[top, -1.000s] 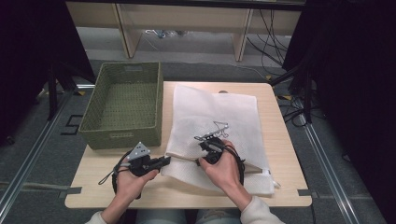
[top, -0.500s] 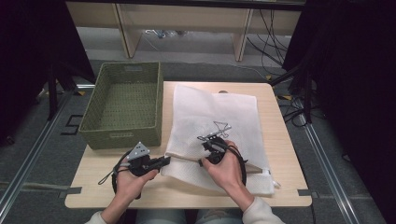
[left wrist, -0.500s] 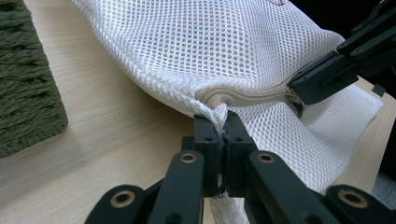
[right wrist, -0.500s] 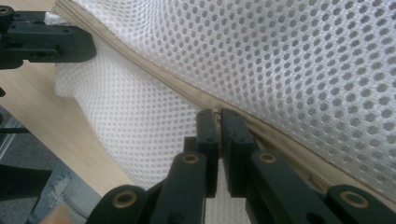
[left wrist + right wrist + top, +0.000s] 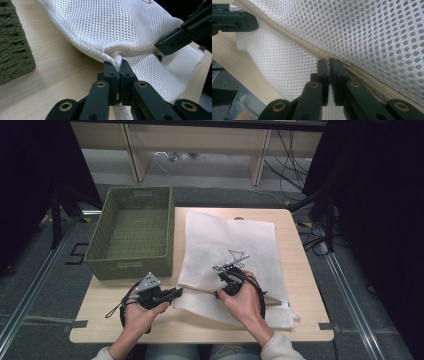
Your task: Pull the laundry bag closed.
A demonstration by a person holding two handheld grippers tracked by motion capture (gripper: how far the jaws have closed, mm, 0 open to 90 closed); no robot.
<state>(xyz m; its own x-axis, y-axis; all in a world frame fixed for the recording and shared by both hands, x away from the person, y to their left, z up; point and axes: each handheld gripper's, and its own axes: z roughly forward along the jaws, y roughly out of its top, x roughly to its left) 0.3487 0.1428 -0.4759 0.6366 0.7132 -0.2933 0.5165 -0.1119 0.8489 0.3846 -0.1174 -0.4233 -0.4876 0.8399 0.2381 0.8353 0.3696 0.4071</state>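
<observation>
1. Pinching hard, the left gripper (image 5: 117, 65) has its jaws closed on the corner of the white mesh laundry bag (image 5: 235, 245), right at the end of the beige zipper (image 5: 135, 52).
2. Over on the right, the right gripper (image 5: 329, 61) is clamped too, jaws shut on the zipper line, seemingly at the slider, though the pull itself is hidden between the pads.
3. Seen from above, the left gripper (image 5: 176, 292) points right at the bag's near-left corner, while the right gripper (image 5: 226, 276) sits on the bag's near half, the person's right hand (image 5: 245, 301) wrapped behind it.
4. The bag lies flat across the middle and right of the wooden table (image 5: 300, 270), its near edge lifted a touch between the two grips, with the zipper taut.
5. A black butterfly-like print (image 5: 237, 256) shows on the mesh just beyond the right gripper.
6. The green woven basket (image 5: 107, 240) stands at the far left, just beside the bag's left edge, and the left hand (image 5: 137, 312) rests near it.
</observation>
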